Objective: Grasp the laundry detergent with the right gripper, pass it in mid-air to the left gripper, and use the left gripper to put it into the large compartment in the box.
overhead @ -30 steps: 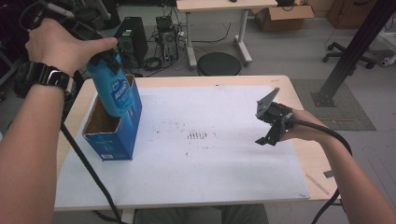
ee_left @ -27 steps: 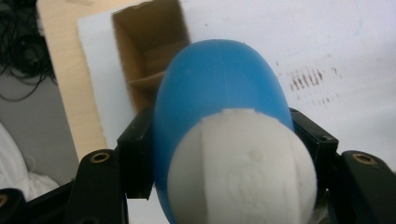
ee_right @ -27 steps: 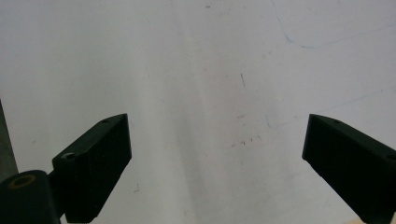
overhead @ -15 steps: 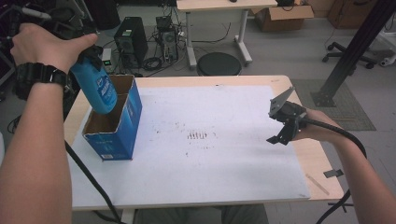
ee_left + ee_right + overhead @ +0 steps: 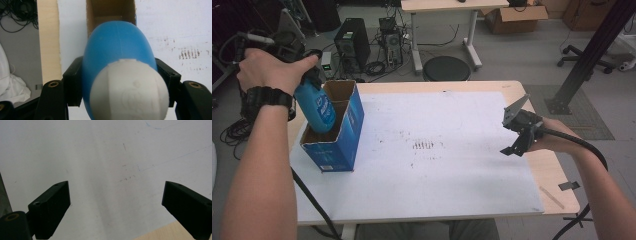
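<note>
Since the earlier frame, the left gripper (image 5: 309, 75) lifts the clamped blue bottle (image 5: 316, 107) higher out of the blue box (image 5: 343, 145); pull straight up to clear its walls. Right gripper (image 5: 518, 131) waits, jaws apart, empty.

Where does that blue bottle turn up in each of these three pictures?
High view: blue bottle upper left, lower end inside the blue box.
Left gripper view: centre, clamped between the black jaws, white cap nearest.
Right gripper view: not in it.
Shared landmark: the white sheet.

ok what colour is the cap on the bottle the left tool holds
White; the bottle itself is blue. The cap shows best in the left gripper view.
</note>
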Motion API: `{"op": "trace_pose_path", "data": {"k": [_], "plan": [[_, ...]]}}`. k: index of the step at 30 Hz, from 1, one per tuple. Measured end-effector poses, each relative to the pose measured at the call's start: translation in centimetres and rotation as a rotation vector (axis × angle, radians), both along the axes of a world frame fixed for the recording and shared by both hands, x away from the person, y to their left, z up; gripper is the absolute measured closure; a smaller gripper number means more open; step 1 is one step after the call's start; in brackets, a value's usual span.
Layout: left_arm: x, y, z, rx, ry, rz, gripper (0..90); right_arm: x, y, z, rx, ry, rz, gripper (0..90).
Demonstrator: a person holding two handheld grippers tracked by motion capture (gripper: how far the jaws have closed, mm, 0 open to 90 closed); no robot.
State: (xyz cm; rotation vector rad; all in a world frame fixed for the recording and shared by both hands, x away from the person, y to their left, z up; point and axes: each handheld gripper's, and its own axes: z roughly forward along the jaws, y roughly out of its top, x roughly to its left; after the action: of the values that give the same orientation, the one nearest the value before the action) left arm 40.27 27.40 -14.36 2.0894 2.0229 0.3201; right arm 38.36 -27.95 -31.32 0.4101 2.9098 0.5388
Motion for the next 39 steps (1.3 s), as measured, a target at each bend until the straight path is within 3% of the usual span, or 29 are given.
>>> {"op": "trace_pose_path", "data": {"k": [5,20,29,39], "plan": [[0.3,0.2,-2.0,-0.004,0.011,0.012,37.6,0.1,0.1,-0.1,-0.001,0.002,-0.001,7.9],[1.1,0.1,-8.6,-0.010,0.094,0.002,37.6,0.0,0.4,-0.6,-0.003,0.016,0.005,8.0],[1.0,0.2,-10.9,-0.008,0.113,0.005,37.6,0.1,0.4,-0.9,-0.004,0.021,0.002,7.9],[1.1,-0.1,-12.3,0.002,0.127,0.001,37.6,0.1,0.6,-1.0,-0.005,0.023,0.006,8.0]]}}
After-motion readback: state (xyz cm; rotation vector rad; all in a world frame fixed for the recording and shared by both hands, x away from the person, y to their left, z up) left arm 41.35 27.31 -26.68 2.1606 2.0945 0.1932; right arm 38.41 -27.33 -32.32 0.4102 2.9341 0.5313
